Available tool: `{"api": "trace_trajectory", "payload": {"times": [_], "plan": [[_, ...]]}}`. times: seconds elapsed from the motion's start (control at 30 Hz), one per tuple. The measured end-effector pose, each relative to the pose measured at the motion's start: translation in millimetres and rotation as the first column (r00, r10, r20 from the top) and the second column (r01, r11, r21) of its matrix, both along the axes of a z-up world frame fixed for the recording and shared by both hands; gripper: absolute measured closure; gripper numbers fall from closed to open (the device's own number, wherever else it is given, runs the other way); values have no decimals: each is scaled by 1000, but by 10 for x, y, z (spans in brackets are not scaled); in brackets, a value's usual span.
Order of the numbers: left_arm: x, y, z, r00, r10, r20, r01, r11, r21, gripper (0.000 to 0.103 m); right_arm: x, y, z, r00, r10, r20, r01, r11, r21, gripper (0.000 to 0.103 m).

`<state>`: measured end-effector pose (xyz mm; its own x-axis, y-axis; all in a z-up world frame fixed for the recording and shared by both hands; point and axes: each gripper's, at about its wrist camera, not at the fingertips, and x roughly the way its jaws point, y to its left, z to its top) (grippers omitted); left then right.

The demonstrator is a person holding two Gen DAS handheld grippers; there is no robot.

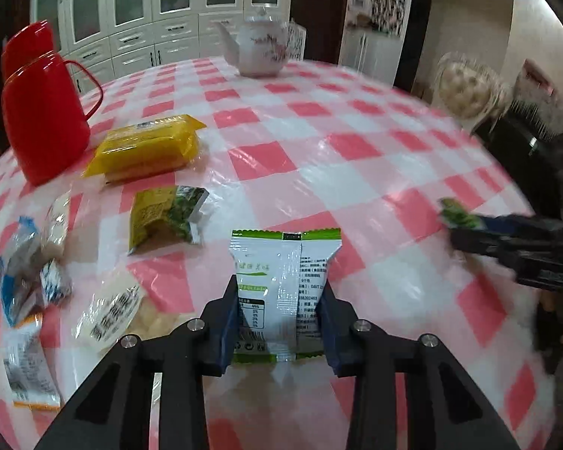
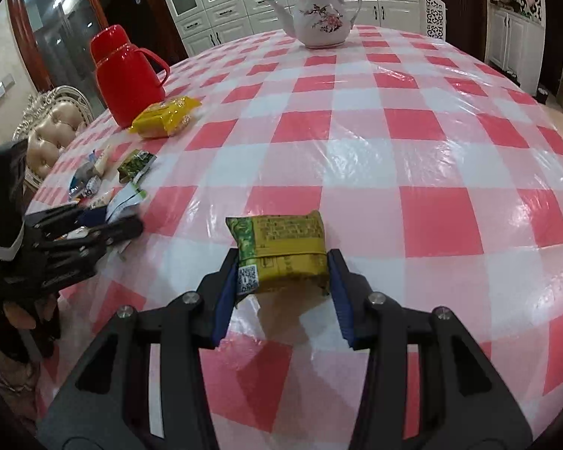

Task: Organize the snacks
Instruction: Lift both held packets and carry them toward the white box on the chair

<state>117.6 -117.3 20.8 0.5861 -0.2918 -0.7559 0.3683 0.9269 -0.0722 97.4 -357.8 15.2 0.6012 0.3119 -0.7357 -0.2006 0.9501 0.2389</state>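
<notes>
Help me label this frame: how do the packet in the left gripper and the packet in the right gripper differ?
The white-and-green snack packet is pale with green bands at its top and bottom edges; the olive-yellow snack packet is dark yellow with a green leafy end. The white one stands tall between the left gripper pads; the yellow one sits wider than tall in the right gripper. Both are sealed, printed side up, clamped above the checked tablecloth.
</notes>
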Motion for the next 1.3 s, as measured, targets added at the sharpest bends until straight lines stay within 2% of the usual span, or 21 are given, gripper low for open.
{"api": "trace_trajectory", "payload": {"times": [0.2, 0.3, 0.47, 0.7, 0.87, 1.1, 1.3], "plan": [[-411, 129, 179, 999, 30, 35, -28, 998, -54, 65, -13, -5, 9, 1000, 1, 9, -1, 1000, 7, 53], [-609, 148, 215, 998, 44, 49, -41, 998, -52, 65, -22, -11, 15, 1000, -1, 14, 1, 1000, 10, 53], [-829, 258, 179, 996, 76, 37, -73, 994, -86, 65, -30, -11, 21, 1000, -8, 18, 8, 1000, 5, 53], [-1146, 452, 110, 991, 134, 30, -128, 982, -138, 65, -66, 87, 37, 999, -14, 30, 16, 998, -58, 53], [-1350, 399, 174, 986, 134, 95, -124, 987, -104, 64, -423, 269, 123, 1000, -4, 26, 4, 1000, 3, 53], [-1478, 313, 171, 987, 103, 120, -95, 993, -72, 64, -1106, 784, 380, 989, 99, 108, -92, 994, -61, 53], [-1545, 324, 171, 986, 106, 129, -98, 993, -71, 64, -1471, 1015, 420, 979, 151, 134, -134, 982, -132, 53]]}}
